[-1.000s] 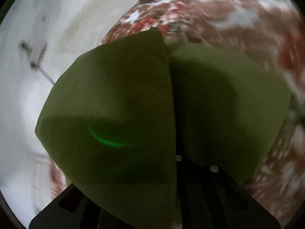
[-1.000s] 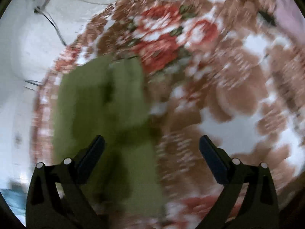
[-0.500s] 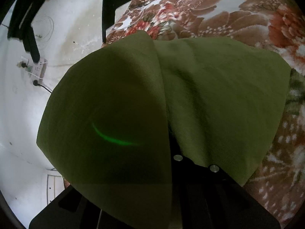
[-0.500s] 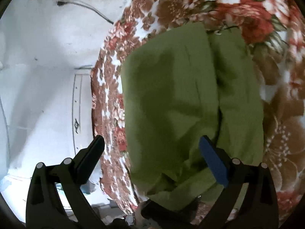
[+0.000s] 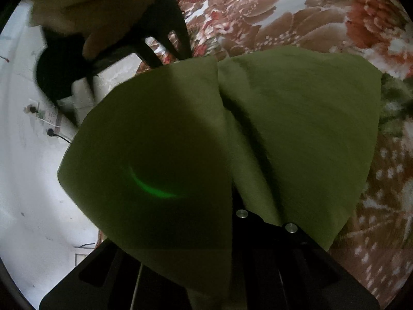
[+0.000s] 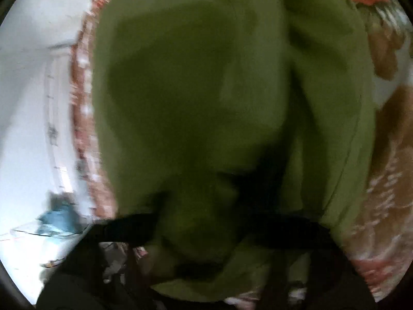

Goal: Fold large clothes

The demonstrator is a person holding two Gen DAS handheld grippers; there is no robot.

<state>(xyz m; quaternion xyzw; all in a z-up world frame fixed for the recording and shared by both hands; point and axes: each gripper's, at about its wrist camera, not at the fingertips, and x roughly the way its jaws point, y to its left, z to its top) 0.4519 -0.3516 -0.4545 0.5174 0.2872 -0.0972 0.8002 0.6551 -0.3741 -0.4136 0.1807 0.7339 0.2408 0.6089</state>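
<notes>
both your grippers sit on the green garment (image 5: 296, 118) spread over the floral bed cover (image 5: 296, 20). your left gripper (image 5: 232, 206) is clamped on its fold; your right gripper (image 6: 206, 232) has just been closing, cloth bunched between its jaws.

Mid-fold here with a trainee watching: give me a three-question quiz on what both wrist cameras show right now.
1. True or false: the left gripper is shut on the olive green garment.
2. What lies under the garment? A) bare wooden table B) floral bedspread C) blue tarp
3. Fill in: in the left wrist view, the right gripper meets the garment at its ____ edge.

Key
1. True: cloth drapes from its closed jaws.
2. B: brown and red flowers show around the garment in both views.
3. Far. Its jaws have just been closing, with green fabric bunched between them in the right wrist view, though blur hides the pads.
</notes>
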